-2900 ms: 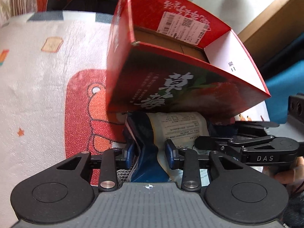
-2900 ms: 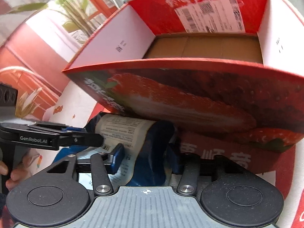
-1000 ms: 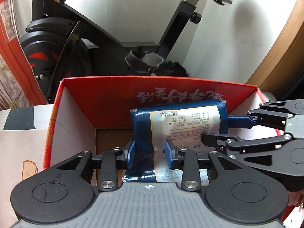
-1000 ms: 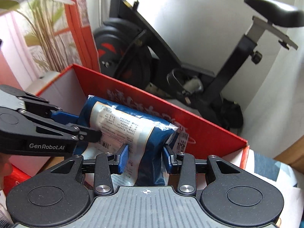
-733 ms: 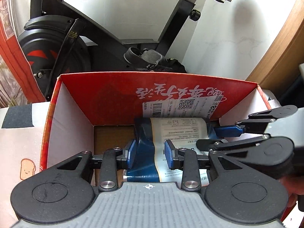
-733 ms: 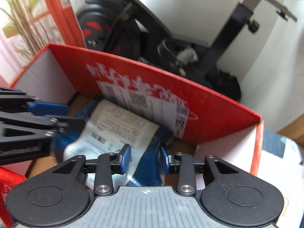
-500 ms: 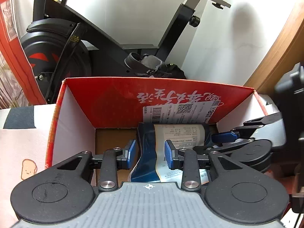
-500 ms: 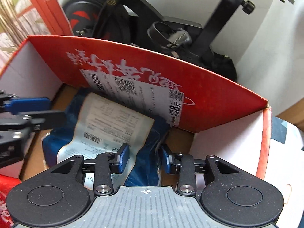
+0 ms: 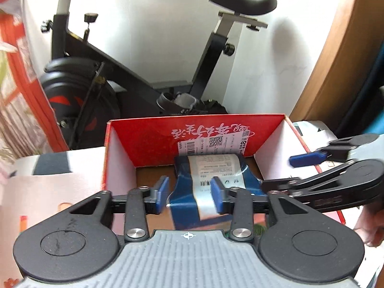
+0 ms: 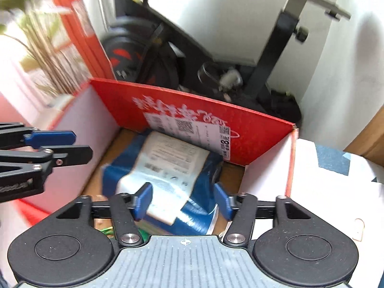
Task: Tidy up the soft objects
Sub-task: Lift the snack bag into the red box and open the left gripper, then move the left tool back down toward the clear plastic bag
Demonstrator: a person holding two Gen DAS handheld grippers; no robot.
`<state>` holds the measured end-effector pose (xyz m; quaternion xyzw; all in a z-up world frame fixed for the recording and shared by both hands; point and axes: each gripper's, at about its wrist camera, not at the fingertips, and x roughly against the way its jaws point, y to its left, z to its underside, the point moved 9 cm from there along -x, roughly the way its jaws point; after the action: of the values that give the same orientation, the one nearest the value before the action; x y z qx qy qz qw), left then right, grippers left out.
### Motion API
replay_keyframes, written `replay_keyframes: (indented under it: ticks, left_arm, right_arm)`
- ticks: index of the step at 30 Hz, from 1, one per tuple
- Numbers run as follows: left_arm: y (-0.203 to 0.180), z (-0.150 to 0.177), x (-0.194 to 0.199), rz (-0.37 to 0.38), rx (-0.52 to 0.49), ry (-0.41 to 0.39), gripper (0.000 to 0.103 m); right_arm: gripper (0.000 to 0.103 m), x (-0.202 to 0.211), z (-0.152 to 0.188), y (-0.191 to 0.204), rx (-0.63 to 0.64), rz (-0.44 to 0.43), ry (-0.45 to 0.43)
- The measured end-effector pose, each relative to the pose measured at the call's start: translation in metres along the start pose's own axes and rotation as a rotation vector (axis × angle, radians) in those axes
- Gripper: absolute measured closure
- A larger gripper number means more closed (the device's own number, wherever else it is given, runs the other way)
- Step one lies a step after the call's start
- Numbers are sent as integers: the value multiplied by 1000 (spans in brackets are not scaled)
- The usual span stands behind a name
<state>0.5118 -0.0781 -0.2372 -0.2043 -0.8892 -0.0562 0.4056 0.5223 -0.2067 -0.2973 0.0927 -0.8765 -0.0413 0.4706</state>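
Nearest the lens, at 6 o'clock in each wrist view: the grey gripper body and its black linkage arms fill the lower edge.
Left gripper (image 9: pixel 189 195): its jaws are opening; the blue pads stand apart, the blue pack showing between them, the left pad clear of it and the right pad over its label so that contact cannot be told.
Right gripper (image 10: pixel 183 202): its jaws are opening, set wide; the pack shows between them but neither pad presses on it.
Blue pack (image 10: pixel 168 175): a soft, plastic-wrapped pack with a white printed label, lying inside the red box, its far end toward the back wall at 12 o'clock; it sits right of centre on the brown floor.
Red box (image 9: pixel 153 141): open-topped carton with red outer faces, white side walls, white script and a barcode sticker on the inner back wall.
Right gripper seen from the left wrist (image 9: pixel 304 165): enters at 3 o'clock, over the box's right wall.
Left gripper seen from the right wrist (image 10: pixel 69 145): enters at 9 o'clock, over the left wall.
Cloth (image 9: pixel 60 192): pale patterned cover under the box, at 8 o'clock.
Exercise bike (image 9: pixel 134 79): black frame and saddle behind the box, 12 o'clock, against a white wall.
Plant (image 10: pixel 45 55): blurred stems at 10 o'clock, right wrist view.
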Motion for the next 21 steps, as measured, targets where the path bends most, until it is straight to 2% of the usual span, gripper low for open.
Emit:
replay_keyframes:
  ticks: [1, 2, 3, 4, 6, 8, 13, 17, 21]
  left_arm:
    - [0, 3, 9, -1, -2, -13, 44]
    - [0, 6, 19, -4, 0, -27, 38]
    - [0, 9, 29, -9, 1, -39, 26]
    - [0, 13, 38, -16, 4, -54, 12]
    - [2, 20, 59, -35, 7, -94, 0]
    - [1, 29, 77, -45, 4, -117, 0]
    - [5, 60, 106, -64, 26, -107, 0]
    - [10, 91, 120, -90, 59, -93, 0]
    - [13, 122, 127, -143, 86, -85, 0]
  right_arm:
    - [33, 12, 3, 1, 2, -5, -26]
    - [21, 24, 5, 2, 2, -13, -59]
    - [7, 36, 8, 4, -2, -29, -88]
    - [2, 47, 10, 4, -5, -39, -117]
    - [0, 70, 17, 6, 1, -33, -188]
    - [0, 87, 26, 7, 5, -36, -230]
    - [0, 110, 59, 14, -7, -59, -279]
    - [0, 115, 94, 22, -11, -66, -294]
    - [0, 111, 134, 31, -27, -109, -275]
